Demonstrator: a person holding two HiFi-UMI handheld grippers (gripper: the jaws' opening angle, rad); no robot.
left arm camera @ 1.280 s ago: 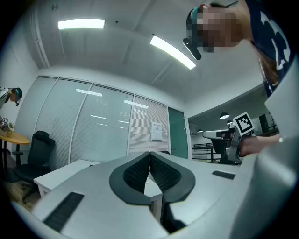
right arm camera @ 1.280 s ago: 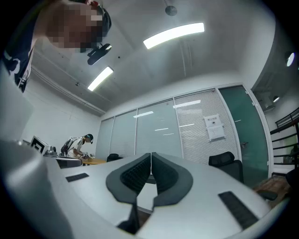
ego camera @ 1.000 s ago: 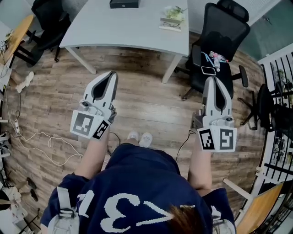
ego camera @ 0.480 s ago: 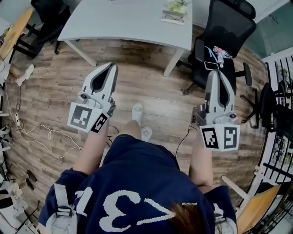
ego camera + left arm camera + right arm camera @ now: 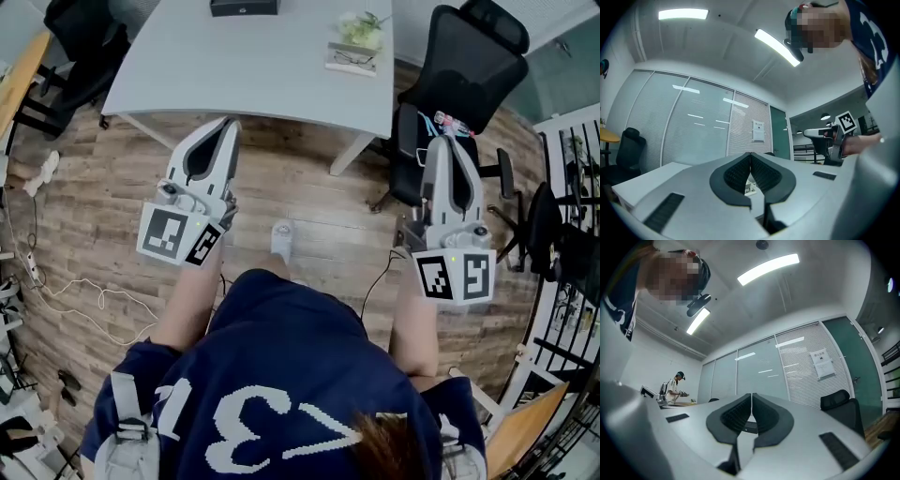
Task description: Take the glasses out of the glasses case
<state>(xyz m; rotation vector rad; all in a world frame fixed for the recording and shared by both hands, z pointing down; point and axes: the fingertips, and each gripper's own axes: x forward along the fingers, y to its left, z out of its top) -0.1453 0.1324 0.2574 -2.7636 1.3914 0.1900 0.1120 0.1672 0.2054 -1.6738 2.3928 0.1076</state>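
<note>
Nothing of the task is judged done yet. The left gripper point(image 5: 227, 127) is held over the wooden floor point(image 5: 103, 216), short of the white table point(image 5: 272, 70), with its jaws pressed together on nothing. A dark flat box point(image 5: 244, 7), taken to be the glasses case, lies at the table's far edge, seemingly closed and well apart from both grippers. The right gripper point(image 5: 448, 142) is held near the black chair point(image 5: 469, 70), its jaws likewise together and empty. Reaching, opening and lifting out are all left.

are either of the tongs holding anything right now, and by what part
Nothing is held. The left gripper and the right gripper both have their tongs closed together with nothing between them.
</note>
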